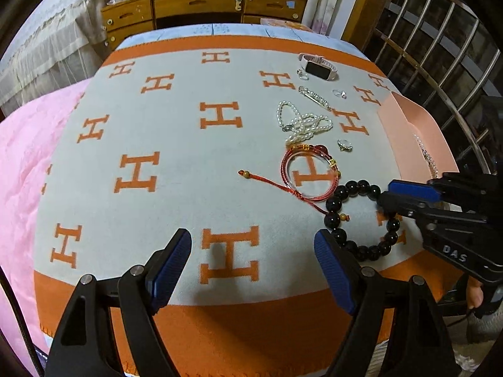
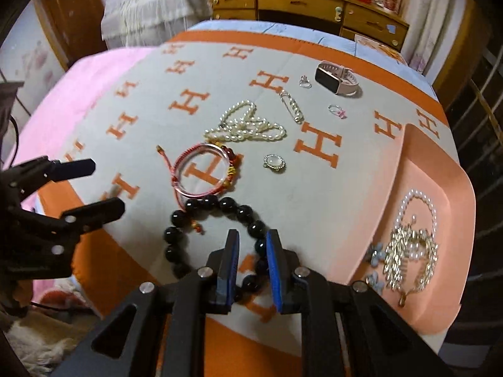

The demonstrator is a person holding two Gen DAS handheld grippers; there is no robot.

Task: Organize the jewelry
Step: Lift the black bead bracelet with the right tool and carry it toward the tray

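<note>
A black bead bracelet (image 1: 361, 216) (image 2: 217, 235) lies on the H-patterned blanket (image 1: 176, 144). My right gripper (image 2: 252, 241) (image 1: 385, 193) has its jaws narrowed around the bracelet's right side, beads between the pads. My left gripper (image 1: 253, 248) (image 2: 105, 185) is open and empty, just left of the bracelet. Beyond lie a red cord bracelet (image 1: 309, 172) (image 2: 202, 172), a pearl necklace (image 1: 301, 124) (image 2: 248, 125), a brooch (image 2: 274, 162), a pin (image 2: 292, 105), rings and a watch (image 1: 319, 66) (image 2: 336, 77). A pink tray (image 2: 440, 169) (image 1: 418, 132) at right holds pearl and crystal pieces (image 2: 408, 251).
A pink quilt (image 1: 19, 163) lies left of the blanket. A wooden dresser (image 1: 204, 6) stands behind the bed, a metal window grille (image 1: 440, 47) to the right. The blanket's front edge is close under both grippers.
</note>
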